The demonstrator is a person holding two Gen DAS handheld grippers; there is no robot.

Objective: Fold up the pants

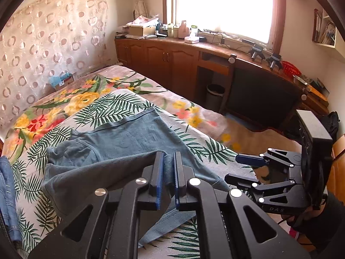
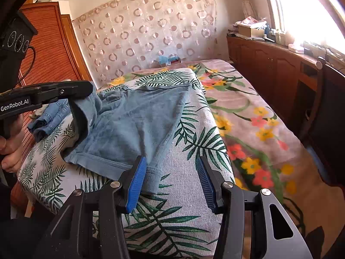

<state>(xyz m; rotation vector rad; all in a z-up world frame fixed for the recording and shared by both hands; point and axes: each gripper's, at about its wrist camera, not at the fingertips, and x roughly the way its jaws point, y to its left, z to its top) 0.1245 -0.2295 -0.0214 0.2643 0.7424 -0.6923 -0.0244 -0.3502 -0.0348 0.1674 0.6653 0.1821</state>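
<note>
Left gripper (image 1: 168, 179) clamped tight on a fold of the pants (image 1: 133, 138), blue pads pinching the cloth and lifting that edge clear of the palm-leaf cover (image 2: 183, 211). Right gripper (image 2: 170, 183) spread wide, nothing between the pads, left pad just touching the near hem corner, right pad out over bare leaf print. So: hem corner sitting dead ahead and slightly left of the right gripper, within easy reach; the left one already busy at the opposite side, up by what looks like the waistband or pocket end. Long axis running across from left gripper to right, roughly along the near edge of the cover.

Looks of the garment: short, washed blue-grey, soft brushed cloth, stitched hem, partly flat in the middle, bunched and draped where held. Probably floppy, likely to sag once both ends rise. Denim pile (image 2: 49, 116) lying beyond the held end, apart. Flowered bedspread (image 2: 258, 129) out to the right.
</note>
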